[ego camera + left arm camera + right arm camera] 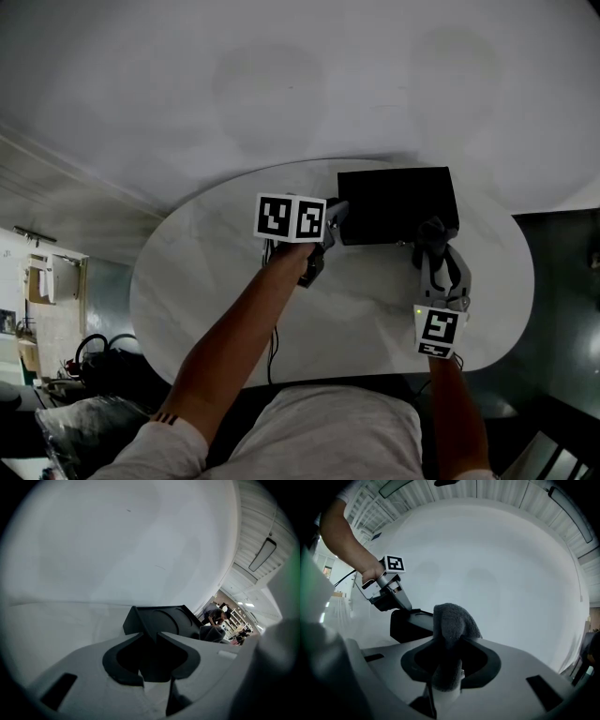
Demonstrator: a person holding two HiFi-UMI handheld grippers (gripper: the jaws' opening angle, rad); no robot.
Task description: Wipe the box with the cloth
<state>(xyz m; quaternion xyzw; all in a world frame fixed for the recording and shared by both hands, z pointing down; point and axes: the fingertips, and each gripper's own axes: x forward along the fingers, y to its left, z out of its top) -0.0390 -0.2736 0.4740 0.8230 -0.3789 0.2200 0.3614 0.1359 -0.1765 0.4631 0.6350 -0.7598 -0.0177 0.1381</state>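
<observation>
Box (397,204): black, rigid, likely light; clamped at its left corner by left gripper (330,225). Cloth (454,618): grey, soft, limp; bunched fold pinched in right gripper (439,253), best held there.

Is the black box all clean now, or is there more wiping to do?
Already set up: the left gripper clamps a corner of the black box, steadying it on the table. In hand: the right gripper pinches the grey cloth, which sits at the box's near right corner. Left: the wiping itself. No picture shows which parts are clean.
</observation>
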